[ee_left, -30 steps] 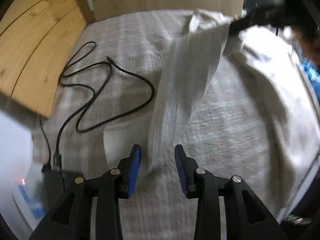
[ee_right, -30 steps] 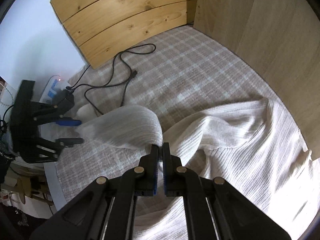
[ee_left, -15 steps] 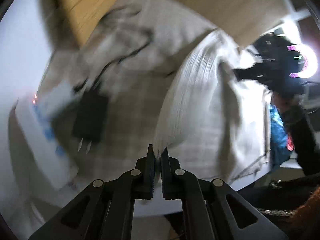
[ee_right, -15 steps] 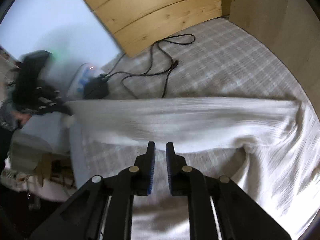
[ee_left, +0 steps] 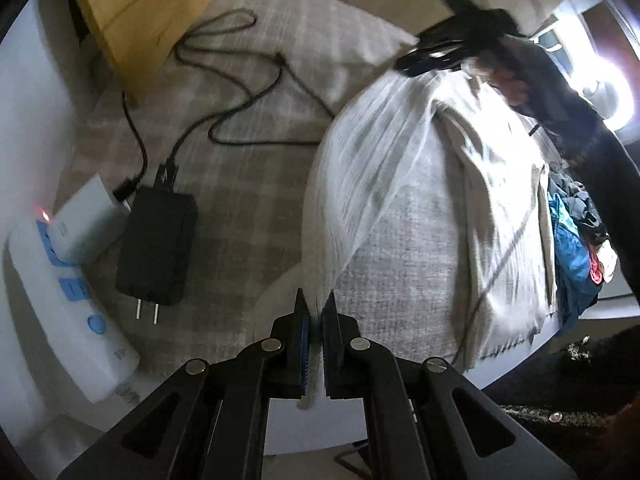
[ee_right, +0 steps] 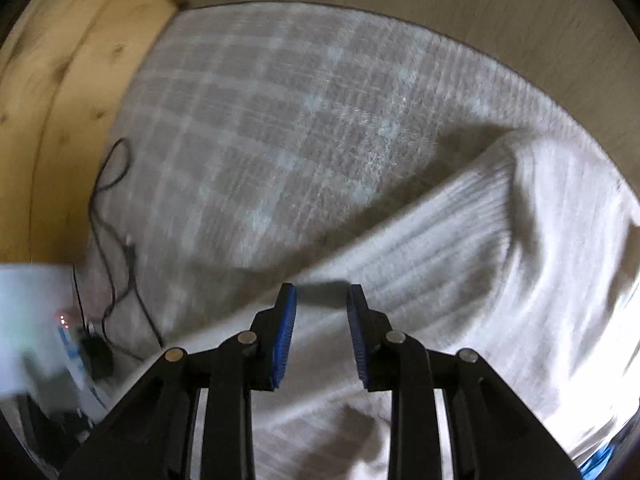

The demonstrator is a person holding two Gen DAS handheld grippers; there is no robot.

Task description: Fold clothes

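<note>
A checked beige-and-white bedcover [ee_right: 280, 128] is spreading across both views, bounded by pale knotty wooden boards [ee_right: 60, 92] at its far side and left. On it a cream ribbed knit sweater [ee_right: 500, 280] is lying across the right half of the cover, its ribs running along a long sleeve that is slanting from the body toward the lower left. In the left wrist view the same sweater [ee_left: 392, 184] is hanging as a raised, stretched band from the near edge of the cover up toward the far right, blurred, with light showing through the knit.

The left gripper [ee_left: 316, 320] is pinching the sweater's edge, its blue-padded fingers [ee_left: 304, 340] pressed together on a fold of the knit that is sticking out below them. The right gripper [ee_right: 320, 320] is standing with its blue pads [ee_right: 286, 332] well apart just above the sleeve, nothing between them; in the left wrist view it is showing as a dark shape [ee_left: 436, 52] at the upper end of the raised cloth.

To the left of the sweater the cover is lying bare up to a looping black cable [ee_left: 240, 80]. Near the cover's left edge a black power adapter [ee_left: 156, 240] is lying with its two prongs pointing toward the camera, just beside a white power strip with blue switches [ee_left: 64, 300] and a small red light. Beyond the cover's right edge a heap of blue and dark clothing [ee_left: 572, 248] is sitting lower down.
</note>
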